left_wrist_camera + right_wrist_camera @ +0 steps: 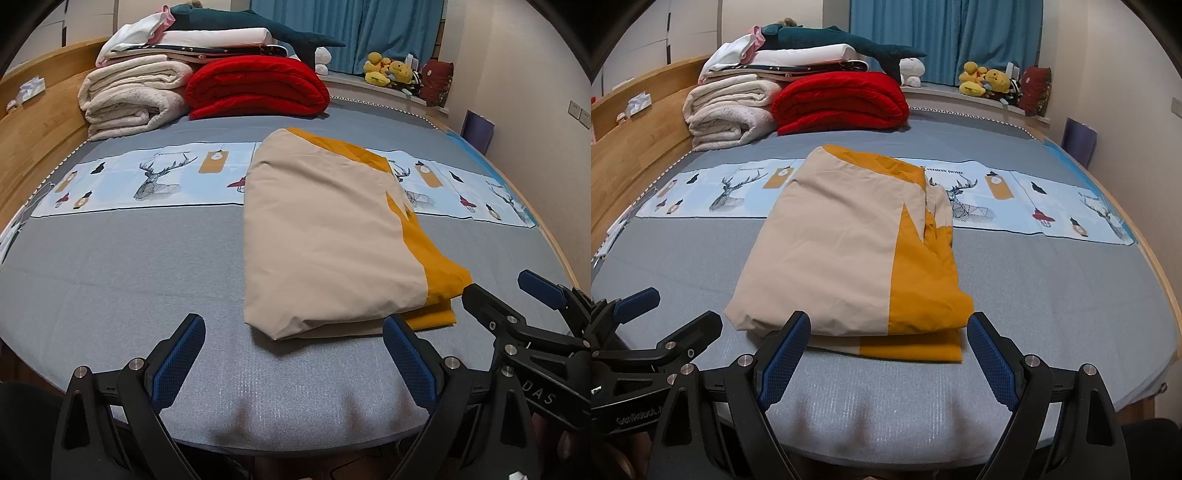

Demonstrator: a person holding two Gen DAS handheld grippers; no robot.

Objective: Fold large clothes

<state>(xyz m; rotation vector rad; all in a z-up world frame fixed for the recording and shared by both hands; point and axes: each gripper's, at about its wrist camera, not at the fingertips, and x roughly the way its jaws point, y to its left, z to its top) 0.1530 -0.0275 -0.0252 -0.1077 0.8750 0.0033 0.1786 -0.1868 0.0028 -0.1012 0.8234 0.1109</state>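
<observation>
Bed (1034,295) bears folded garment (842,251); nothing gripped.

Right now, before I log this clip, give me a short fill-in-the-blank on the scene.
1. The folded garment is beige and ____.
2. Both the left tongs and right tongs are ____, holding nothing.
3. Beside the white blankets at the far end lies a folded ____ blanket.
4. The garment rests on the ____.

Missing words: yellow; open; red; bed
</observation>
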